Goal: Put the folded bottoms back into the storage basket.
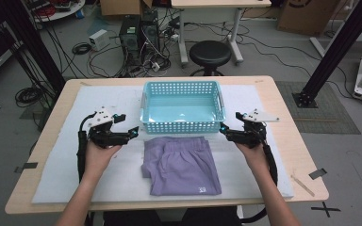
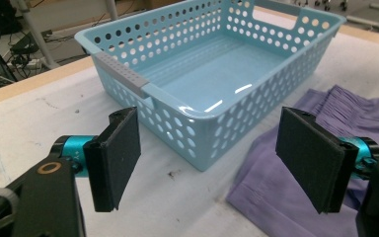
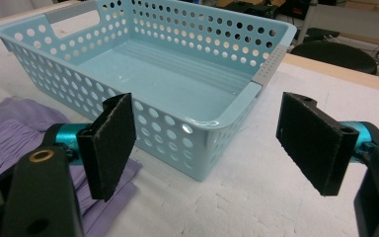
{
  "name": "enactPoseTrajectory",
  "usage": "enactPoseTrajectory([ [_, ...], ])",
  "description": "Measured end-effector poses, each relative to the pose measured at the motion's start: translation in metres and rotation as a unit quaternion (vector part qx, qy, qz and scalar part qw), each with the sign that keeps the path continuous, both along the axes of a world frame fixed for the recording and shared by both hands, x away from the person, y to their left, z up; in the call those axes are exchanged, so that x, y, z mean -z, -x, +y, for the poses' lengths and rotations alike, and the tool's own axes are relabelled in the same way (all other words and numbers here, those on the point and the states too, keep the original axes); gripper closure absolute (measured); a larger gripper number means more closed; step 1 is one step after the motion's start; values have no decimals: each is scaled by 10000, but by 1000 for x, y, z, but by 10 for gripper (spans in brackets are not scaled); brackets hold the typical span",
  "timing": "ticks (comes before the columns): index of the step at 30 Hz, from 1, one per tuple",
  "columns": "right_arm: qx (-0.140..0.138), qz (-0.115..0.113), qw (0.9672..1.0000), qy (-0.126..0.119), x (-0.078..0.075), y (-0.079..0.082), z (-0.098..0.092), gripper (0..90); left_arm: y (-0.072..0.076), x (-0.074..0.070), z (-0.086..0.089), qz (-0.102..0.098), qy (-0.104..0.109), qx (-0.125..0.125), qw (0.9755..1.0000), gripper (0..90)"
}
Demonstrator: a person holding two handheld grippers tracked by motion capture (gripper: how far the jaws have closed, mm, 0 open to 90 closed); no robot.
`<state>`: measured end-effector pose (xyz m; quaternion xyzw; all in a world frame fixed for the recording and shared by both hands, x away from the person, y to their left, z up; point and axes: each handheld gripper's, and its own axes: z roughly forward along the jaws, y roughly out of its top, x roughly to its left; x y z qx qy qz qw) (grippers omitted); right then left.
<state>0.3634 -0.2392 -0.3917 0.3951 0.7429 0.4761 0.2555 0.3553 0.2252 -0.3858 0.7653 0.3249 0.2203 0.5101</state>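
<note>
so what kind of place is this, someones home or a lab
Most likely a lab or workshop set up for recording, not a home. Desktop computer towers sit on the floor amid loose cables, black frame posts flank the table, and cardboard boxes stand at the back.

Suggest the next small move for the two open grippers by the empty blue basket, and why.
Probably lower both toward the folded purple cloth shorts. The left gripper and right gripper hover with jaws wide apart and hold nothing; the perforated light-blue plastic basket stands empty just beyond the shorts, a likely destination.
</note>
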Motion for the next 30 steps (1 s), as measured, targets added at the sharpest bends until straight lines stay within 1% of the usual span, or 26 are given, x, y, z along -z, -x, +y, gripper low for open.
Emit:
enactPoseTrajectory([
  [4,-6,-29,10000,4,0,3,0,227,8,-1,-2,-37,112,92,9999,268],
  [6,-63,-53,10000,-12,0,6,-1,226,11,0,-4,-49,163,117,9998,286],
  [7,-79,-74,9999,-3,0,7,-1,226,12,1,-4,-17,185,154,9997,301],
  [9,-80,-81,9999,-9,0,9,-1,228,15,2,-6,113,289,216,9993,329],
  [11,-100,-96,9999,-46,1,11,0,234,17,3,-10,191,408,321,9985,329],
  [13,-145,-93,9998,-65,2,13,2,255,18,6,-15,265,466,423,9977,329],
  [14,-159,-85,9998,-58,3,15,3,261,18,7,-18,332,474,477,9972,330],
  [17,-339,-20,9994,-35,6,17,9,346,19,15,-30,497,375,648,9960,354],
  [19,-455,31,9990,31,9,19,14,381,20,21,-39,637,277,713,9950,366],
  [21,-550,95,9984,121,12,21,19,416,20,26,-46,775,211,809,9935,394],
  [23,-640,177,9976,192,16,21,23,435,20,30,-54,917,173,852,9920,410],
  [24,-670,204,9973,200,17,22,26,453,20,32,-57,979,141,899,9910,437],
  [27,-730,278,9966,271,21,21,34,474,17,35,-68,1188,89,899,9888,482],
  [29,-774,356,9959,305,24,20,40,474,14,38,-74,1325,-9,911,9870,496],
  [30,-793,378,9956,327,25,20,42,470,13,39,-76,1387,-79,878,9864,502],
])
